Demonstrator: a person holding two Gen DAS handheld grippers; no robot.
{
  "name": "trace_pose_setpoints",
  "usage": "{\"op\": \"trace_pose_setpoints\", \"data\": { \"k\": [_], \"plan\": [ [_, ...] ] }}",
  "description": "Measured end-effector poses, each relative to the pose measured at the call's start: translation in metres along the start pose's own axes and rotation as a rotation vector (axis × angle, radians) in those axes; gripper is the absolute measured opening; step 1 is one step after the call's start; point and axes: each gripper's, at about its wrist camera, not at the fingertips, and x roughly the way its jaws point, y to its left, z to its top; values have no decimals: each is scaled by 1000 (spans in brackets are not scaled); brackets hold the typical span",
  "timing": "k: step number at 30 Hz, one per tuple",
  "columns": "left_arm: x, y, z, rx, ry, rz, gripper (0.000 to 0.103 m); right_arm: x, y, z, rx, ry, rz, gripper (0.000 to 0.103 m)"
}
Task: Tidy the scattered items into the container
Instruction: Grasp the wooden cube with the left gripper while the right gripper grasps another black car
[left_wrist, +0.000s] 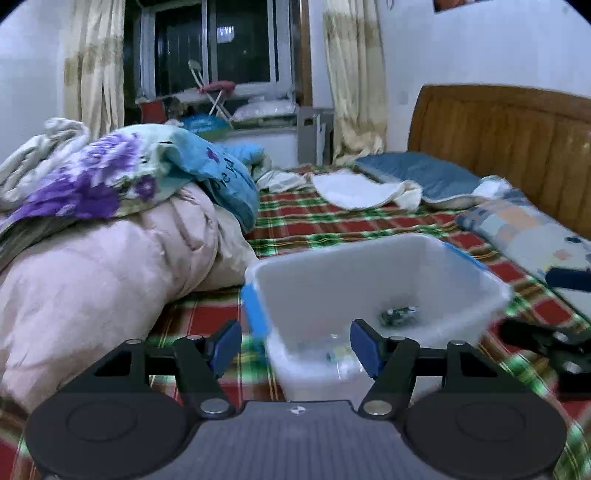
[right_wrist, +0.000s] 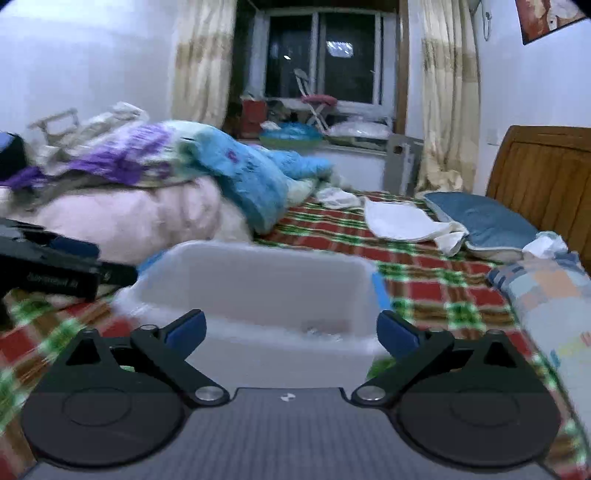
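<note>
both tongs hang spread wide and empty over the bed: your left gripper (left_wrist: 295, 343) has its blue pads (left_wrist: 225, 345) apart at the near left corner of the container (left_wrist: 369, 266), and your right gripper (right_wrist: 291, 330) is splayed wider at the near wall of the same tub (right_wrist: 258, 273). the container is a translucent white bin with blue clips on its sides, sitting on the red-and-green plaid sheet (left_wrist: 314, 218). inside it, seen from the left wrist, a small dark green item (left_wrist: 398, 315) lies on the floor of the bin toward the far right; nearer, a pale blurred piece shows through the wall, too smeared to name. to the left, a pink quilt (left_wrist: 99, 273) is heaped with a purple-flowered blanket (left_wrist: 92, 177) on top. farther right lie a patchwork pillow (left_wrist: 524, 232), a blue pillow (left_wrist: 417, 173) and a white cloth (left_wrist: 354, 192) below the wooden headboard (left_wrist: 509, 136). at the far end, a dark window (right_wrist: 321, 59) sits between pale curtains.
</note>
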Motion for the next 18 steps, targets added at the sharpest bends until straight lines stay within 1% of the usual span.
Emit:
{"op": "trace_pose_setpoints", "data": {
  "k": [3, 5, 7, 9, 11, 13, 15, 16, 17, 18],
  "plan": [
    [-38, 5, -46, -21, 19, -26, 74, -37, 15, -42, -25, 49, 70, 103],
    [-53, 2, -74, -22, 45, -27, 74, -51, 23, -69, -49, 97, 88, 103],
    [-63, -5, -102, -7, 81, -31, 74, -57, 31, -90, -76, 147, 105, 103],
    [-67, -9, -122, -4, 123, -33, 74, -60, 37, -107, -82, 193, 109, 103],
    [-69, -11, -135, -19, 152, -44, 74, -59, 41, -116, -76, 221, 107, 103],
    [-70, -16, -145, -12, 155, -31, 74, -57, 41, -119, -18, 248, 86, 101],
    [-69, -22, -152, 9, 154, -29, 74, -55, 35, -120, 92, 266, 78, 97],
    [-68, -24, -154, 19, 149, -33, 74, -52, 33, -121, 134, 275, 70, 90],
    [-67, -27, -156, 34, 147, -31, 74, -49, 33, -121, 160, 284, 52, 87],
    [-65, -30, -158, 51, 150, -26, 74, -47, 34, -123, 174, 293, 32, 80]
  ]
}}
